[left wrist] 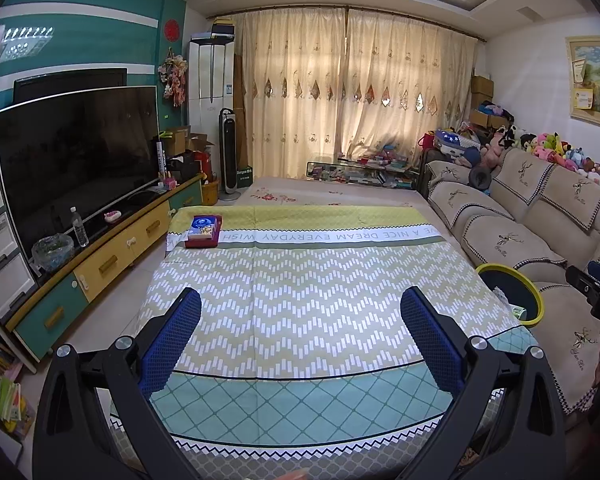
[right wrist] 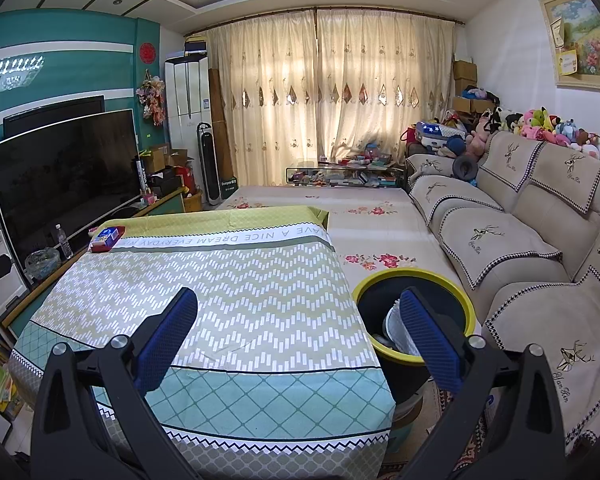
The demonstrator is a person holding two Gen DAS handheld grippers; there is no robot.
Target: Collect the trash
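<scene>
**A:** Two grippers, both spread wide with nothing between the blue pads. The left gripper (left wrist: pixel 300 312) hangs over the near middle of the table (left wrist: pixel 300 280); the right gripper (right wrist: pixel 298 312) sits over the table's near right corner, its right finger (right wrist: pixel 428 336) in line with the trash bin (right wrist: pixel 416 276).

**B:** How much room around the edges?

**A:** Plenty on top. The patterned cloth is bare except for a red tissue box (left wrist: pixel 203 231) at the far left corner. On the left there's a strip of floor between the table and the TV cabinet (left wrist: pixel 112 256). On the right, the yellow-rimmed bin stands just beside the table edge, squeezed between the table and the sofa (left wrist: pixel 540 216). Past the far edge there's a flowered mat, then a cluttered glass table by the curtains.

**B:** Anything one camera catches that the other misses?

**A:** The right wrist view looks down into the bin: dark liner, with something white and crumpled-looking inside, partly hidden by the finger. The left wrist view only gets the bin's rim (left wrist: pixel 512 276) poking out past the table's right edge, plus the other gripper's black body at the far right of the picture.

**B:** Trash left on the table?

**A:** None that I can make out; the bin is where it shows.
</scene>
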